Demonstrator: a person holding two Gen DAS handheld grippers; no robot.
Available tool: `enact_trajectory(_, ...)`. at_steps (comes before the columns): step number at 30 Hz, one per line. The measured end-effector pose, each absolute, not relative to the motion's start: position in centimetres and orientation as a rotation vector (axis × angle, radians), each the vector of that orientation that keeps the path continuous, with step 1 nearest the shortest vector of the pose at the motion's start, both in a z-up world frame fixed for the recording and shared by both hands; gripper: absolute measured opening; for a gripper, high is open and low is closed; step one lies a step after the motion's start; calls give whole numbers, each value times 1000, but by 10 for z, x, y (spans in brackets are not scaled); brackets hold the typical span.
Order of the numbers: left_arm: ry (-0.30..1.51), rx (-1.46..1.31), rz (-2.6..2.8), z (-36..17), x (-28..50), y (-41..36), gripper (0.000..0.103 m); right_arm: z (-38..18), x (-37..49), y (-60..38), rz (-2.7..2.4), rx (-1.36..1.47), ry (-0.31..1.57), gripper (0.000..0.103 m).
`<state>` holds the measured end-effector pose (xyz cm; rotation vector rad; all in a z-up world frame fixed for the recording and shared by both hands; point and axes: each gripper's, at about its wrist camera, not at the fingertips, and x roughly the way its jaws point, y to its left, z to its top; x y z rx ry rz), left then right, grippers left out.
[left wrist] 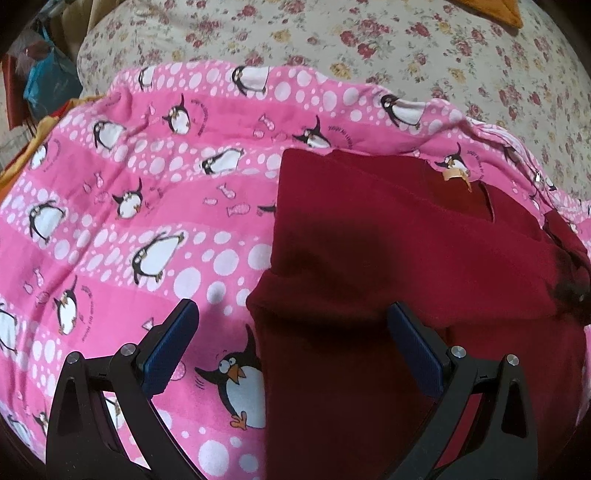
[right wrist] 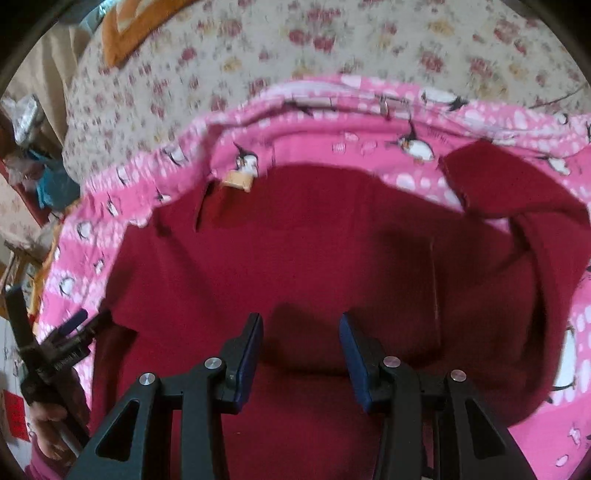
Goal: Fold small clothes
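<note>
Below, a dark red garment [left wrist: 388,240] is seen spread on a pink penguin blanket [left wrist: 129,192], which lies on a floral bedspread [left wrist: 406,48]; in the left wrist view the garment covers the right half of the blanket, its left edge running down between the fingers, and a small tan tag [left wrist: 456,175] shows at its far edge beside a slit in the cloth. The left gripper [left wrist: 291,343] is held above the blanket with its fingers set wide; the left pad hangs over pink cloth and the right pad over red cloth, and nothing is gripped between them; a shadow is cast on the garment ahead of the fingers. An orange cloth [left wrist: 495,11] is seen at the far top of the bedspread.

In the right wrist view the garment [right wrist: 314,240] fills the middle of the picture; a sleeve [right wrist: 517,206] is bent at the right, its cuff lying on the blanket [right wrist: 369,144]; the tag [right wrist: 238,181] is seen at the far left of the collar edge. The right gripper [right wrist: 301,354] is held over the red cloth with its fingers partly apart; no cloth is seen pinched between the pads. At the lower left the left gripper [right wrist: 79,325] is seen near the garment's edge, carried by a hand [right wrist: 48,424]; the picture is somewhat blurred.
</note>
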<state>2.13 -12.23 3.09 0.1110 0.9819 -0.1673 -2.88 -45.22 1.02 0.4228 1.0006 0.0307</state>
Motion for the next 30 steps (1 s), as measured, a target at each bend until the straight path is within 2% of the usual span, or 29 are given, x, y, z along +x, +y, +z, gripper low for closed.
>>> enact_trajectory(8, 996, 33, -182, 17, 22, -116, 102, 48, -34, -520, -97, 554, 834, 42)
enact_trajectory(13, 980, 22, -180, 14, 21, -117, 102, 45, -35, -576, -211, 709, 784, 42)
enact_trajectory(21, 976, 6, -189, 11, 23, -114, 102, 12, -20, -590, -209, 866, 842, 42)
enact_trajectory(25, 975, 13, -182, 10, 23, -115, 102, 9, -18, -579, -295, 759, 899, 42)
enact_trajectory(30, 973, 9, -185, 9, 23, -115, 102, -1, -15, -582, -378, 786, 920, 42)
